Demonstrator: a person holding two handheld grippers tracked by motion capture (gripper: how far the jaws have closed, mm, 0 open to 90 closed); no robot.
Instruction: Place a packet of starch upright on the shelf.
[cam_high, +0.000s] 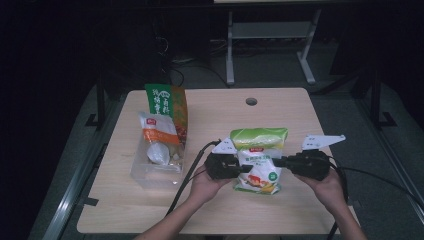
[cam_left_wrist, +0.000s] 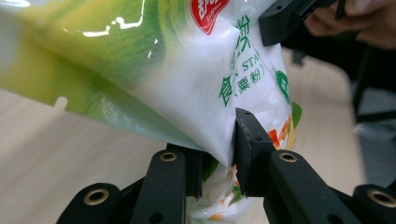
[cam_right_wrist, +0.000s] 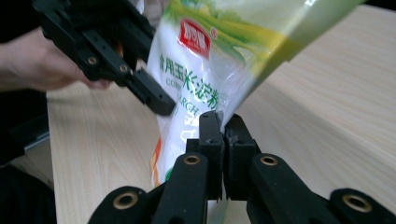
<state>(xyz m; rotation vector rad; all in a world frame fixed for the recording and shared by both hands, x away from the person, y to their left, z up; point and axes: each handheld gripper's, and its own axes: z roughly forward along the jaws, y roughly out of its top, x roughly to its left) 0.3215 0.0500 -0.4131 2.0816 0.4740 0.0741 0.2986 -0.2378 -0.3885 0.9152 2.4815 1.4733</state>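
Note:
A white and green bag of corn starch (cam_high: 257, 160) with a red logo stands just above the wooden table (cam_high: 285, 115), held between both grippers. My left gripper (cam_high: 244, 168) pinches the bag's left edge; in the left gripper view its jaws (cam_left_wrist: 219, 158) close on the crinkled white film (cam_left_wrist: 187, 70). My right gripper (cam_high: 276, 162) holds the opposite edge. In the right gripper view its jaws (cam_right_wrist: 224, 135) are pressed together on the bag's seam (cam_right_wrist: 201, 60). The left gripper (cam_right_wrist: 154, 98) appears there across the bag, and the right gripper's jaw tip (cam_left_wrist: 280, 18) appears in the left gripper view.
A clear plastic bin (cam_high: 150, 172) at the table's left holds a white and orange packet (cam_high: 157, 132) and a tall green and orange packet (cam_high: 167, 100). A round hole (cam_high: 251, 101) sits near the far edge. Black cables (cam_high: 187, 172) trail from both grippers toward the front.

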